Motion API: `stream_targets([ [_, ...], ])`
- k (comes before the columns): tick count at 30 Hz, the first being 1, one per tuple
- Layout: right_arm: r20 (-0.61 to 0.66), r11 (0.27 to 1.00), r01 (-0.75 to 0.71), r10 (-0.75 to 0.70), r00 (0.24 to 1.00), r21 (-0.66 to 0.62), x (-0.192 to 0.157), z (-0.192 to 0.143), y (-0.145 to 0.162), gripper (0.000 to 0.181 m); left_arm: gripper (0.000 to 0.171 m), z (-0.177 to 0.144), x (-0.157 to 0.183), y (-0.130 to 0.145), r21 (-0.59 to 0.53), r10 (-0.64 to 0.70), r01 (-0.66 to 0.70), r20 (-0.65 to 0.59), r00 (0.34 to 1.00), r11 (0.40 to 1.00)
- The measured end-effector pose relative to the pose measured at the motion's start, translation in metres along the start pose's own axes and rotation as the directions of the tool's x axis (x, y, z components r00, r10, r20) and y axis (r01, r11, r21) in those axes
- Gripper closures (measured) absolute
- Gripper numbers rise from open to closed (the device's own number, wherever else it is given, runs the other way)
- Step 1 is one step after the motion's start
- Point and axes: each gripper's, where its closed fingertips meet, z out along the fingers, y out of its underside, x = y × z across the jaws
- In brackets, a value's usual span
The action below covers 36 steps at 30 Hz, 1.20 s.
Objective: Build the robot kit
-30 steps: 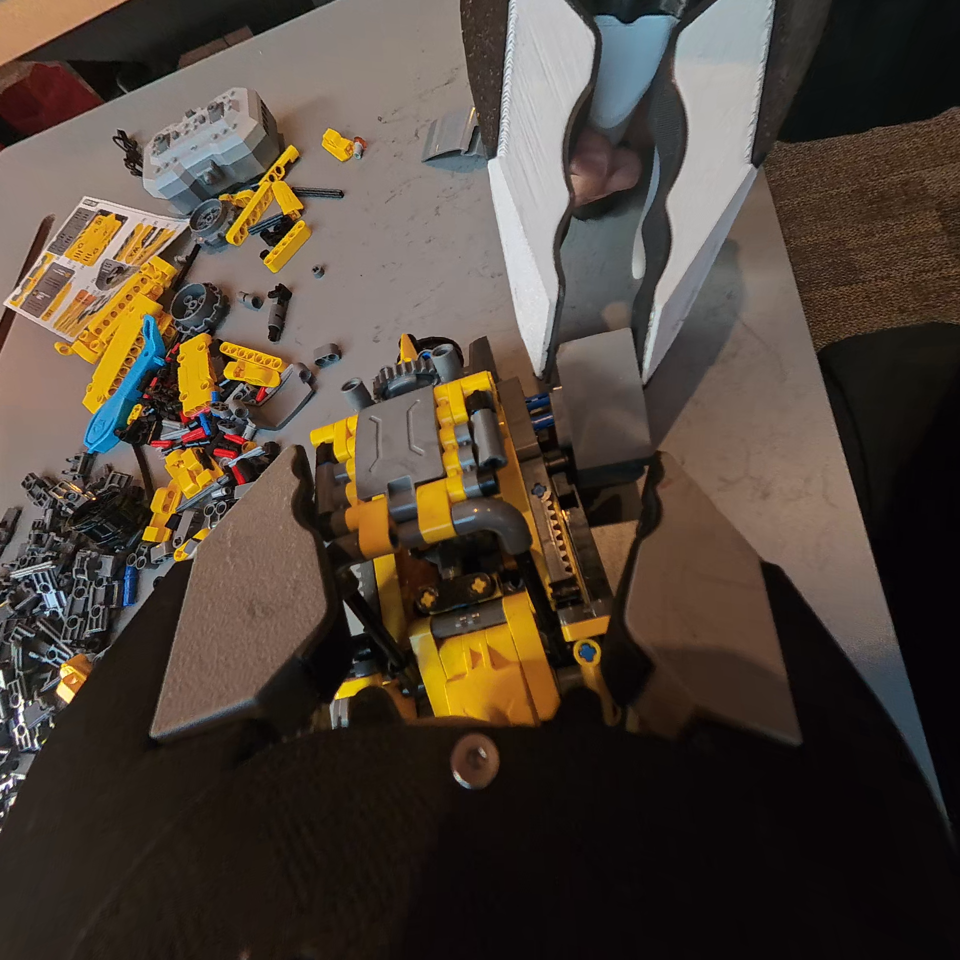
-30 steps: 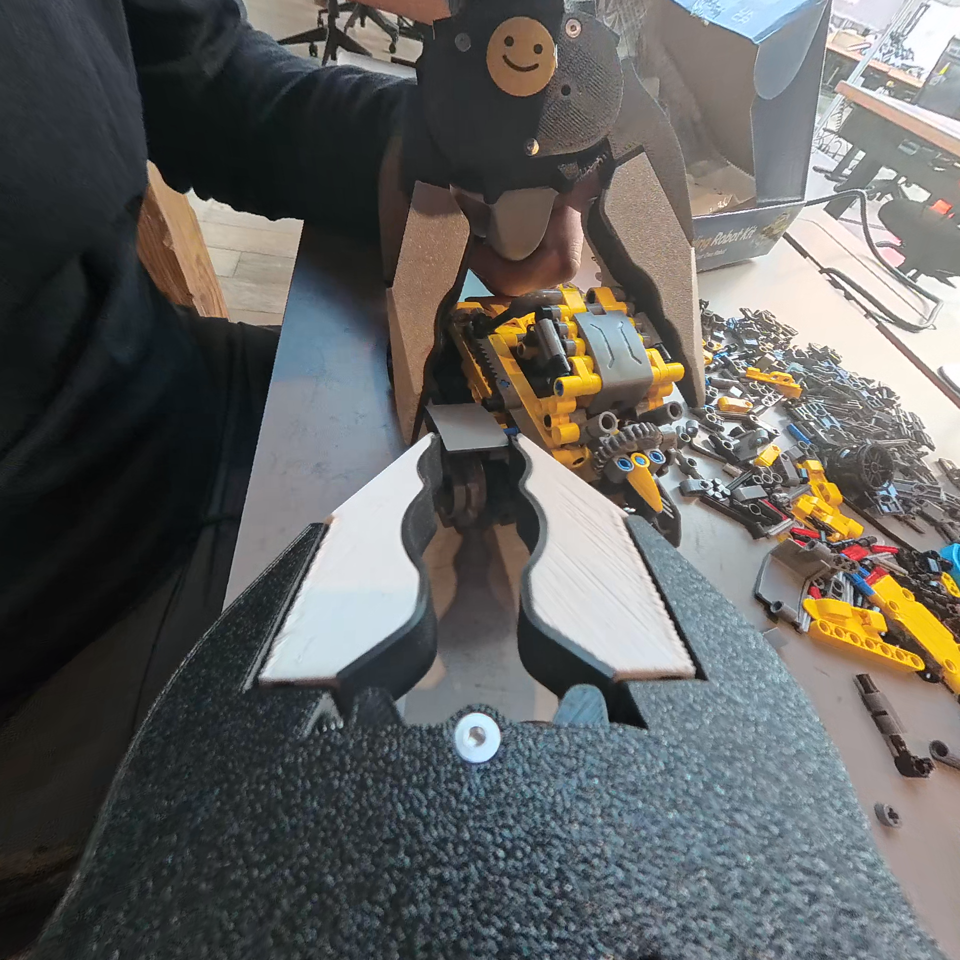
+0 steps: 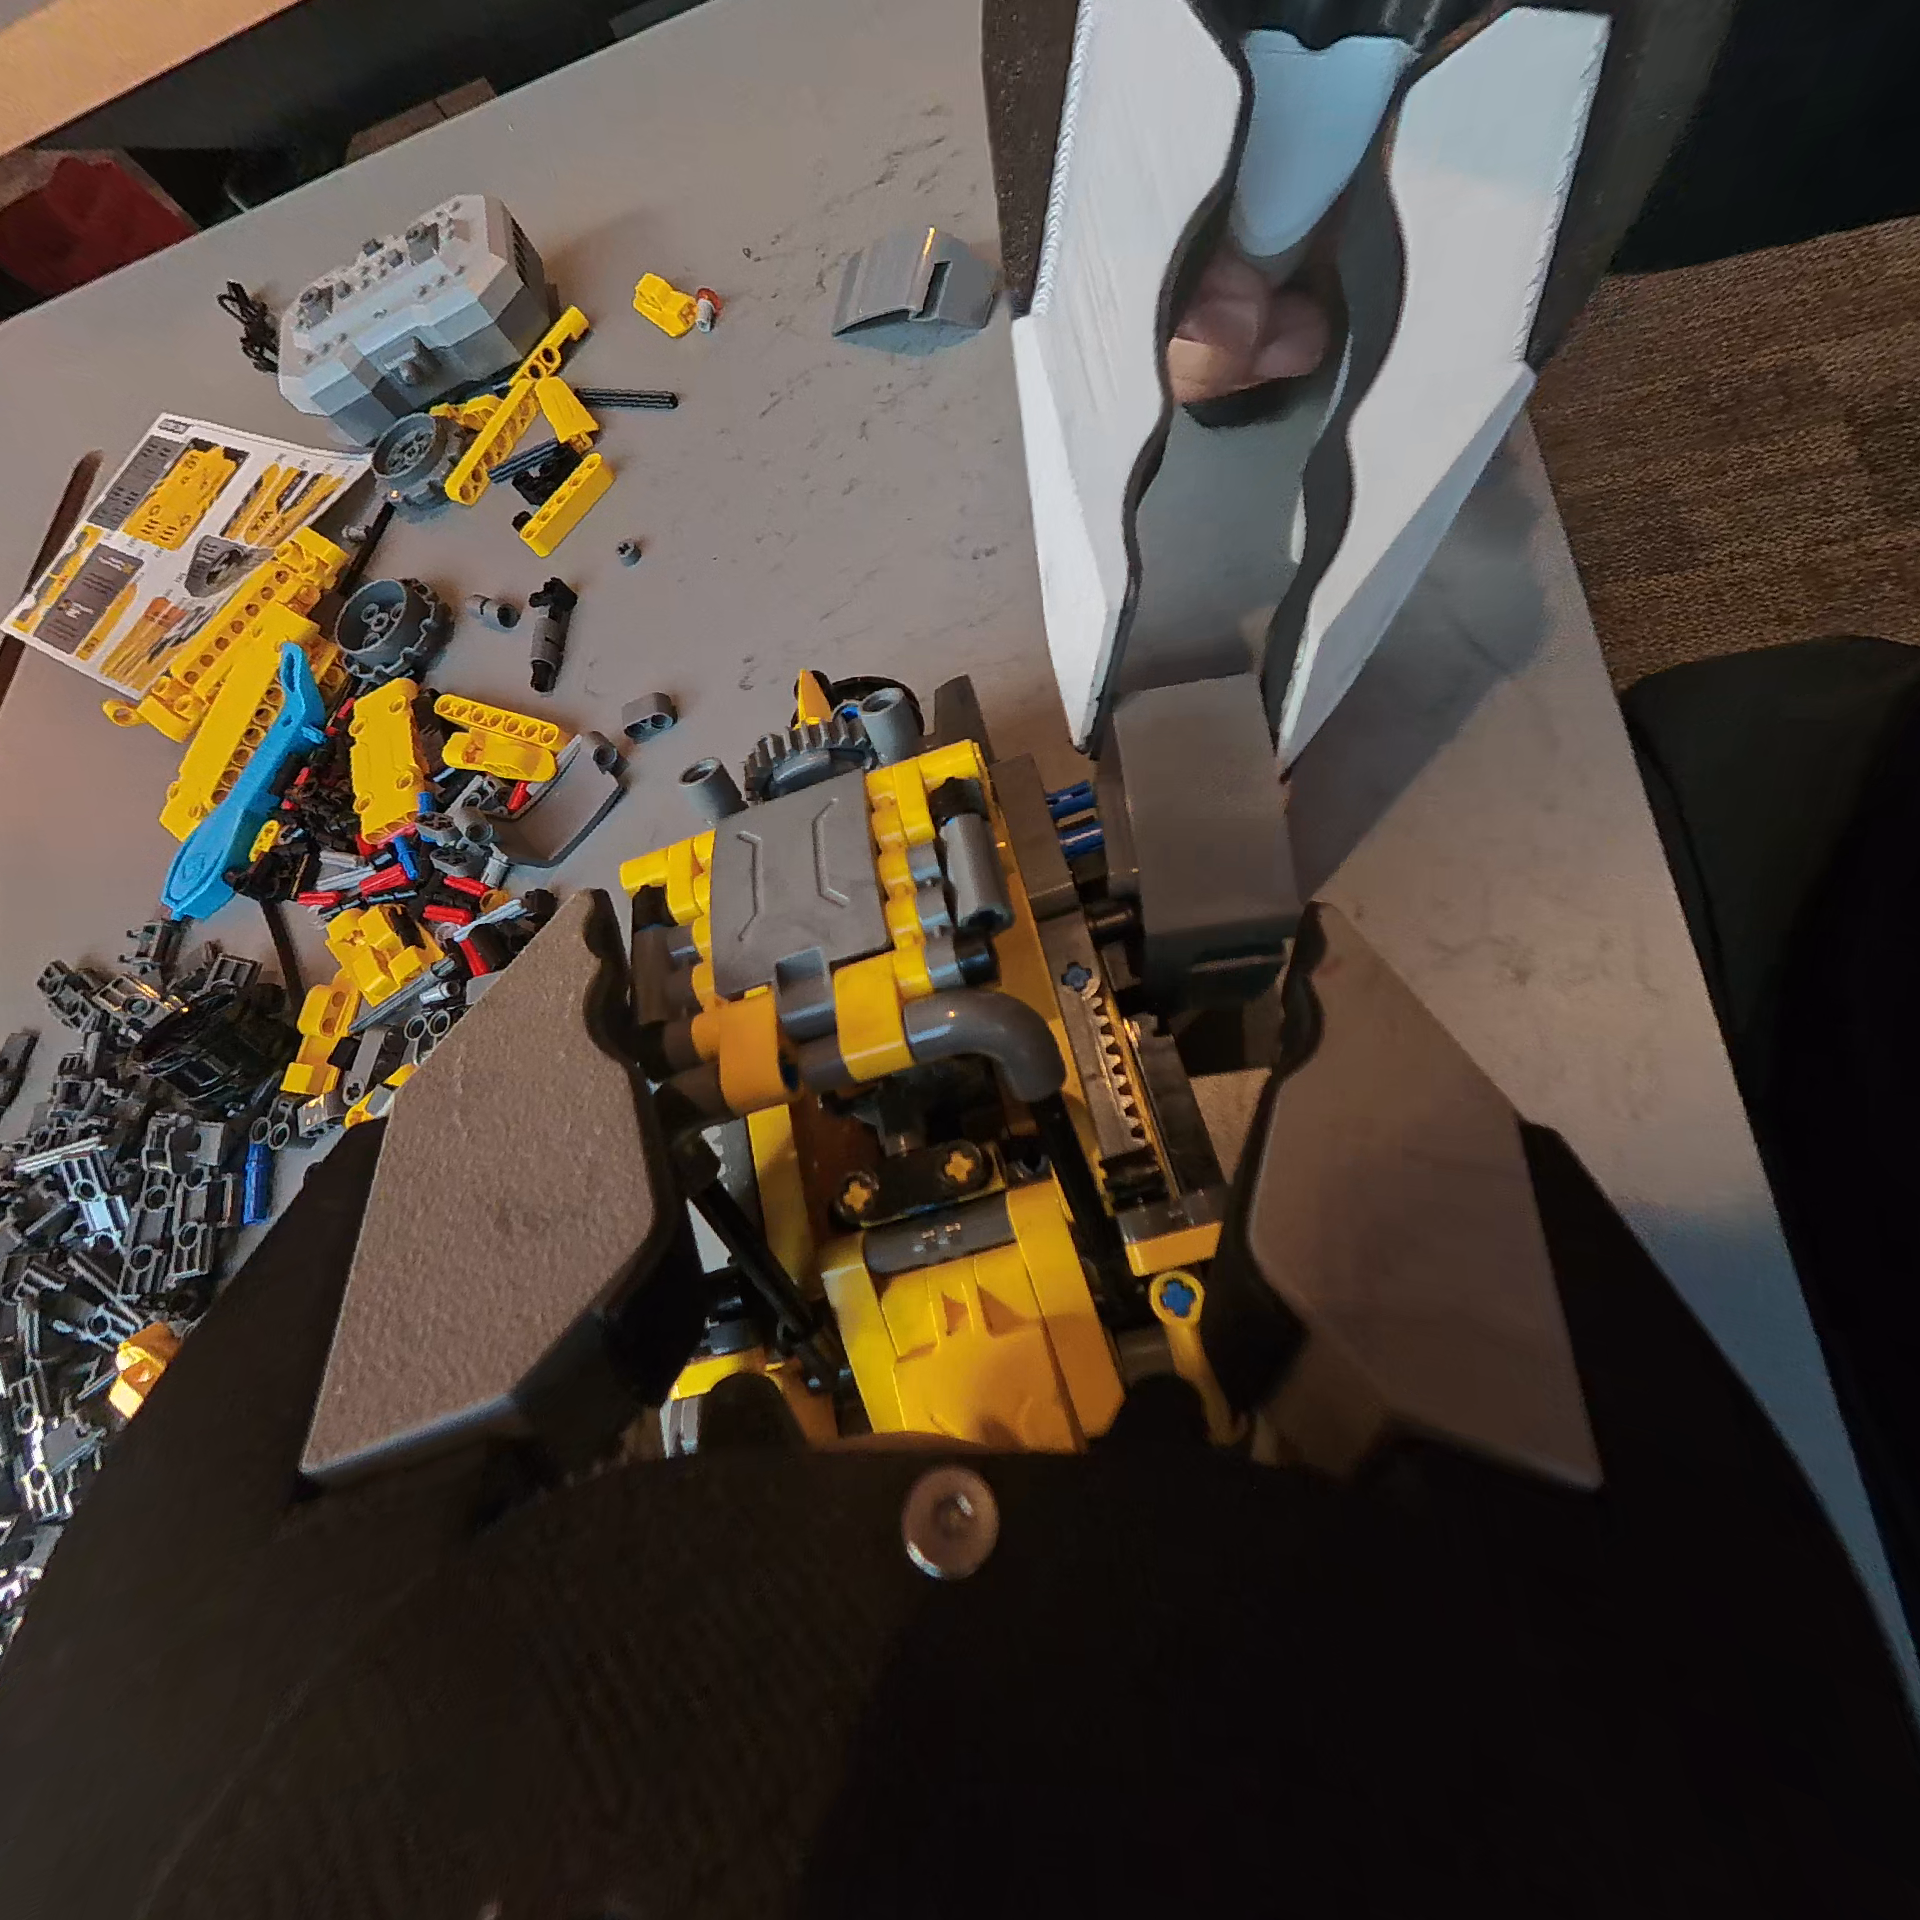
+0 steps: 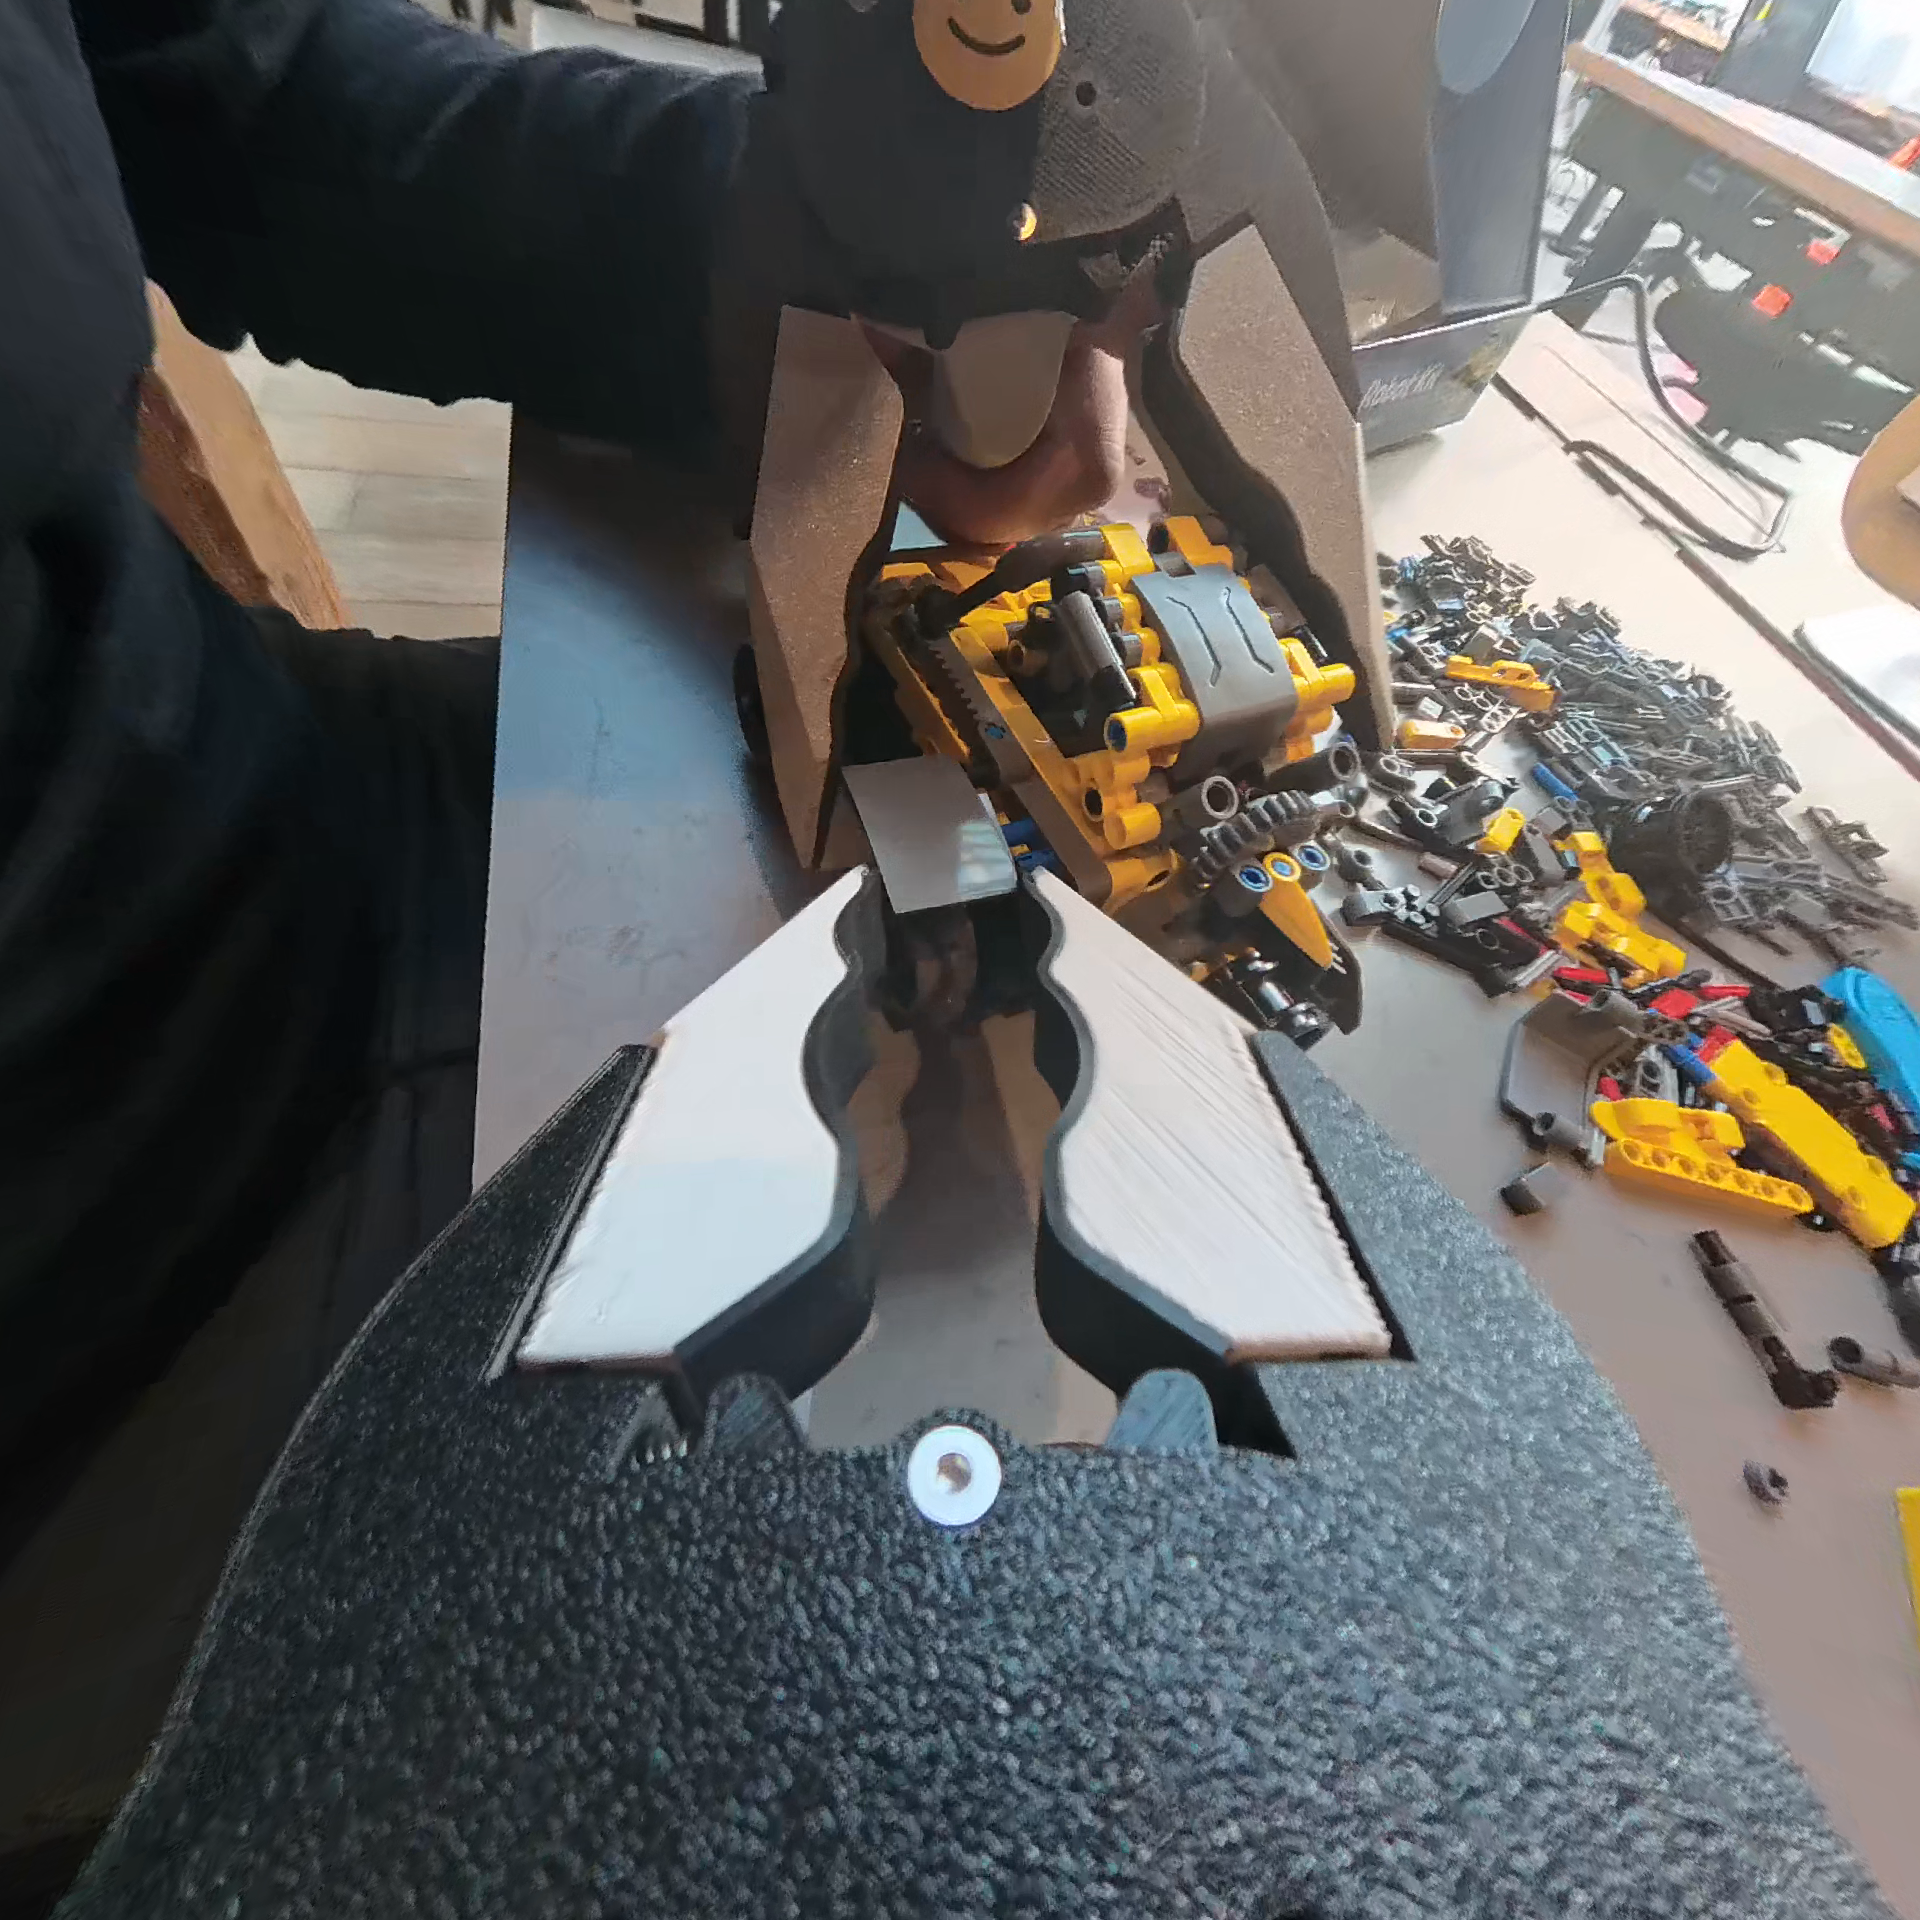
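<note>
Here the left claw (image 3: pixel 940 1049), with its dark brown-grey fingers (image 3: pixel 499 1174), sits spread around the yellow and grey brick-built vehicle model (image 3: pixel 894 1049), which stands on the grey desk (image 3: pixel 831 436); both fingers lie against the model's sides, so this claw grips it. In the right wrist view the same model (image 4: pixel 1122 707) shows between those brown fingers (image 4: pixel 821 582), close to the desk's near edge.

The right claw (image 4: pixel 951 894), with white-faced fingers (image 4: pixel 727 1164), is narrowly parted, and its tips flank a flat grey square panel (image 4: pixel 930 831) that juts from the model's end. Whether the tips actually press the panel cannot be told. In the left wrist view that panel (image 3: pixel 1195 800) lies just beside the model, right under the white fingertips (image 3: pixel 1081 644).

Beyond the model, away from the desk edge, spreads a heap of loose yellow, black, red and grey building pieces (image 3: pixel 260 935), with a blue plastic separator tool (image 3: pixel 244 790) among them. Farther past the heap stand a light grey blocky hub unit (image 3: pixel 416 312) and a printed instruction leaflet (image 3: pixel 156 530).
</note>
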Motion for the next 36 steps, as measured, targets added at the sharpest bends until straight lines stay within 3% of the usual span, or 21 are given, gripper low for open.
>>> stream_targets([
  [8, -0.051, 0.997, 0.073, -0.072, 0.996, 0.004, 0.003, -0.002, 0.0, 0.162, 0.049, 0.001, -0.002, 0.0, -0.005, -0.002, 0.002, 0.016, 1.0, 1.0],
  [12, -0.087, 0.987, 0.14, -0.146, 0.985, -0.076, 0.006, -0.002, 0.009, 0.162, 0.049, 0.001, -0.003, 0.001, -0.002, -0.009, 0.009, 0.024, 1.0, 1.0],
  [27, -0.053, 0.999, 0.041, -0.042, 0.998, -0.017, 0.01, -0.004, 0.004, 0.163, 0.049, 0.001, -0.005, 0.001, 0.001, -0.012, 0.012, 0.027, 1.0, 1.0],
  [36, -0.09, 0.991, 0.117, -0.122, 0.988, -0.061, 0.012, -0.006, 0.003, 0.161, 0.049, 0.002, -0.006, 0.001, -0.003, -0.017, 0.018, 0.039, 0.999, 1.0],
])
